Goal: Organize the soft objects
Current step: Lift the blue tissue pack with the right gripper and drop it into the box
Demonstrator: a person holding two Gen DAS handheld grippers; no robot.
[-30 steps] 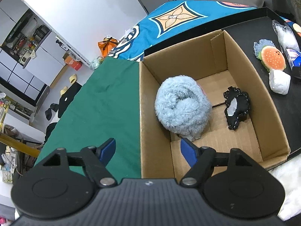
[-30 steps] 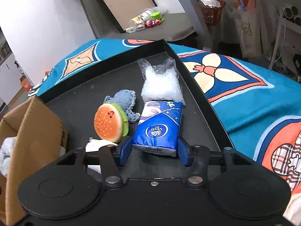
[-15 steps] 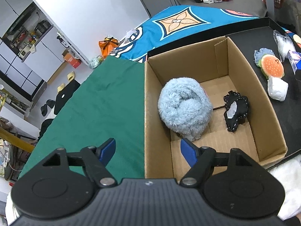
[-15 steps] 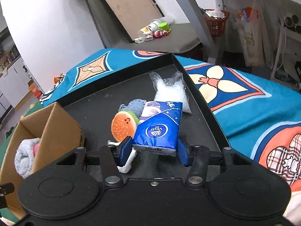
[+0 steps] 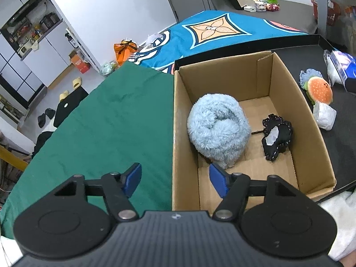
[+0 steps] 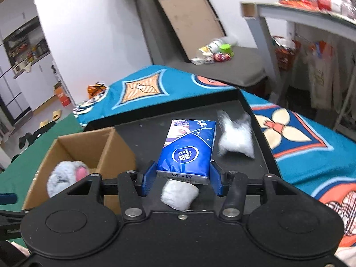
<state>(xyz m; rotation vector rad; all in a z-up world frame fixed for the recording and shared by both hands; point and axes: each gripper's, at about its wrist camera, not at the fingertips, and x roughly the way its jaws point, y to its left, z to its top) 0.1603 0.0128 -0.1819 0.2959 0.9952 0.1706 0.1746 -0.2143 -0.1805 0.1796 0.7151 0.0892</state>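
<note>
My right gripper (image 6: 182,179) is shut on a blue Vinda tissue pack (image 6: 189,146) and holds it above the black tray (image 6: 264,142); the pack also shows at the right edge of the left wrist view (image 5: 347,69). A cardboard box (image 5: 178,133) holds a fluffy light-blue plush (image 5: 219,129) and a black frilly item (image 5: 276,136); the box (image 6: 124,146) and plush (image 6: 64,175) also show in the right wrist view. My left gripper (image 5: 175,179) is open and empty over the box's near left corner.
On the tray lie a burger plush (image 5: 320,89) on a blue cloth (image 5: 310,74), a white wad (image 5: 324,115) (image 6: 179,192) and a clear bag of white stuffing (image 6: 235,138). Green cloth (image 5: 106,122) lies left of the box, a blue patterned blanket (image 6: 300,138) around the tray.
My right gripper has lifted the tissue pack up and toward the box; the burger plush has dropped out of its view. My left gripper has barely moved.
</note>
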